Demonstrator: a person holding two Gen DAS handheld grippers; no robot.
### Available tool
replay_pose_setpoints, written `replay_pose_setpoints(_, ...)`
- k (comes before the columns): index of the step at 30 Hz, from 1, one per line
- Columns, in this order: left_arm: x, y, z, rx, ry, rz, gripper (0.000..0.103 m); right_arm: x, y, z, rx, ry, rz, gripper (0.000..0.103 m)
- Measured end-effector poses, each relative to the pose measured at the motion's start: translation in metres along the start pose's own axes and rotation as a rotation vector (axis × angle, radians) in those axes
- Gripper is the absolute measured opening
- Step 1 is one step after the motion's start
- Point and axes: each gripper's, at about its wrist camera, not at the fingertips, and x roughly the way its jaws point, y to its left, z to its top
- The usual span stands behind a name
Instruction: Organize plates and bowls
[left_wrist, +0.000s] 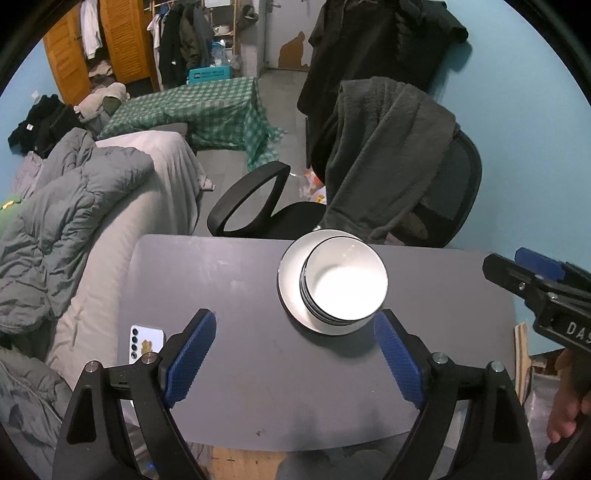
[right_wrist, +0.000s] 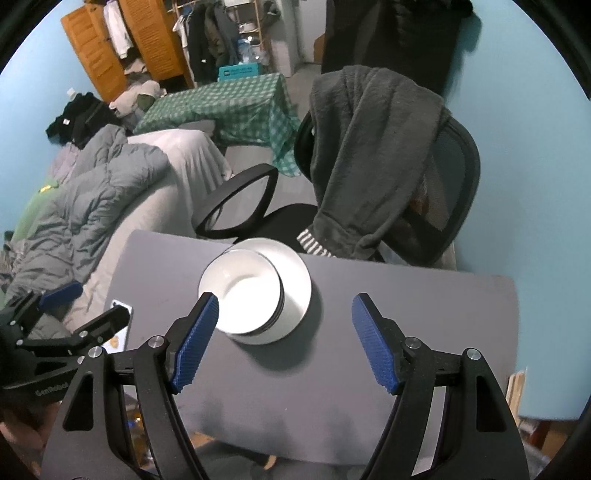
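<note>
**Both grippers open and clear above stacked crockery**

The left gripper (left_wrist: 295, 354) stood with its jaws spread wide and nothing between them; its blue pads (left_wrist: 192, 354) hung above bare table, touching no object; the right gripper (right_wrist: 284, 338) likewise stood with jaws apart and empty, its pads (right_wrist: 373, 343) clear of the crockery; each gripper showed at the edge of the other's view, and a person's hand (left_wrist: 565, 398) was partly visible at the handle of the right one

The bowls (left_wrist: 345, 282) sat nested in a stack, white with dark rims, resting on a white plate (left_wrist: 290, 273); the stack stood off-centre on the plate; the plate lay on the grey table (left_wrist: 229, 280) near its far edge; the count of bowls could not be told

A phone (left_wrist: 146, 341) lay near the table's left edge, well apart from the plate; beyond the table stood an office chair (left_wrist: 454, 177) draped with a dark garment (left_wrist: 384, 147); a bed with a grey duvet (left_wrist: 70, 206) lay to the left
</note>
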Motion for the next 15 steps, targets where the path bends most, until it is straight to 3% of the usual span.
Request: replay_pose_setpoints(15,-0.050,-0.001,-0.008,-0.011,-0.133,-0.028,0.089,-0.034,0.000,-0.019,0.068,-0.048,-0.039,0.074)
